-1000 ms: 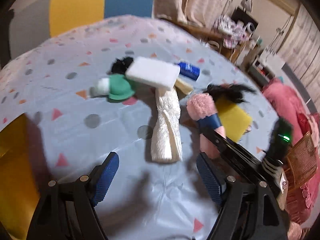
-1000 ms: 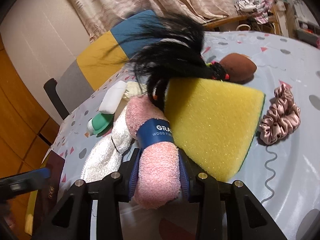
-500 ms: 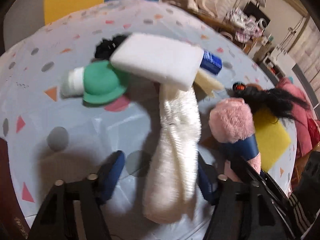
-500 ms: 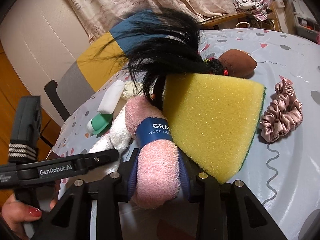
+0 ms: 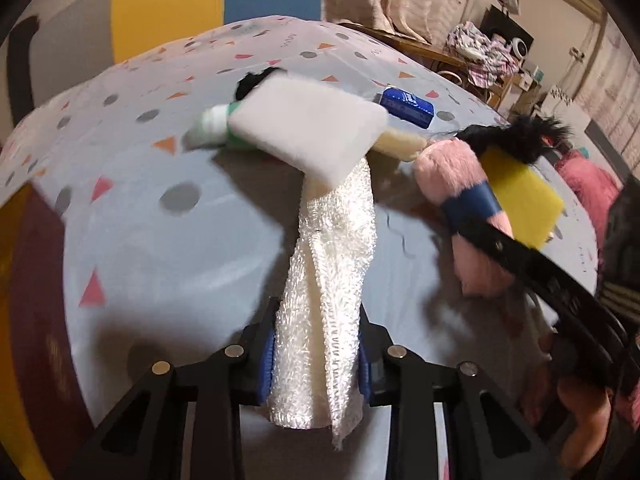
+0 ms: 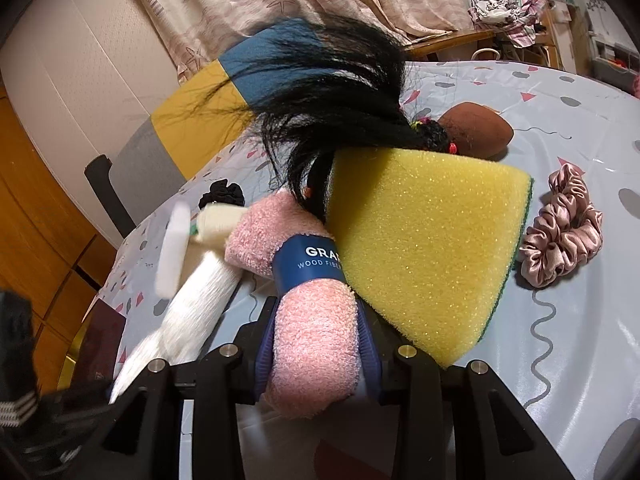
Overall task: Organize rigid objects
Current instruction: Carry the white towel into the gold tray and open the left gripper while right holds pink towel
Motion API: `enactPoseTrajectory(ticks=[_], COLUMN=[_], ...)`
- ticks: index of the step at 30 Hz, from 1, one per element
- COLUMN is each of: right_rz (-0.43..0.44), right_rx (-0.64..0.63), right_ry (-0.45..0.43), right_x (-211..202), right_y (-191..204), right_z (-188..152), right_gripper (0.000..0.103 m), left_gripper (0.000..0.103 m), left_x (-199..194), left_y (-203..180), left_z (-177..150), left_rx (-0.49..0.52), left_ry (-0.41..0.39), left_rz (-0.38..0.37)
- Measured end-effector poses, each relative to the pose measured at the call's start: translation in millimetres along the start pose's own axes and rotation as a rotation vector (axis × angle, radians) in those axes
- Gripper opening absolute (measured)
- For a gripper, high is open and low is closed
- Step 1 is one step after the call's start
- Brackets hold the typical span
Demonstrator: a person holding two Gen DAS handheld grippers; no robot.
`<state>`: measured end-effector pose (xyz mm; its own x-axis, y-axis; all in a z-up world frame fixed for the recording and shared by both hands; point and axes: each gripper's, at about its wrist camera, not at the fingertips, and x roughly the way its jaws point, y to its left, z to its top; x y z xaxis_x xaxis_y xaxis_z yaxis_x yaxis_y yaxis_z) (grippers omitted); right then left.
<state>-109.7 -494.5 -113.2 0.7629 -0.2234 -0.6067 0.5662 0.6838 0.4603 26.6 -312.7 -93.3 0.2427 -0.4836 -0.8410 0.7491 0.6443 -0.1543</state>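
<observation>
Left wrist view: left tongs (image 5: 316, 354) just closed onto white cloth roll (image 5: 326, 276), mid-table (image 5: 168, 264) | right tongs (image 6: 316, 354) clamp pink towel roll (image 6: 308, 312) beside yellow sponge (image 6: 424, 252) | progress: early, nothing sorted, pile still jumbled

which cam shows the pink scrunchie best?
Right wrist view. The pink scrunchie lies in full sight on the tablecloth, just right of the yellow sponge and apart from both grippers. The left wrist view does not show it at all; the sponge and the other gripper's arm fill that side.
</observation>
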Motion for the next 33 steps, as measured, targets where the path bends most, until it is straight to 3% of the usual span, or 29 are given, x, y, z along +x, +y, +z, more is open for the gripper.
enactPoseTrajectory(ticks=[7,13,25,33], right_rz=[-0.012,-0.019,-0.046,-0.066], right_rx=[-0.011,-0.018,-0.04,-0.058], right_ry=[0.002,0.005,0.011,0.015], right_x=[1,3,8,12], right_y=[3,5,10,16], right_z=[0,0,1,2], right_gripper=[0.037,0.037,0.037,0.037], left_gripper=[0.028,0.028,0.028,0.028], left_x=[-44,-78,-125,-128], left_y=[25,42,134,220], left_z=[-27,-33,-55,-75], left_rx=[-0.193,-0.256,-0.405,-0.525], left_ry=[-0.039,-0.122,-0.232,-0.181], left_rz=[-0.137,-0.175,-0.01,0.18])
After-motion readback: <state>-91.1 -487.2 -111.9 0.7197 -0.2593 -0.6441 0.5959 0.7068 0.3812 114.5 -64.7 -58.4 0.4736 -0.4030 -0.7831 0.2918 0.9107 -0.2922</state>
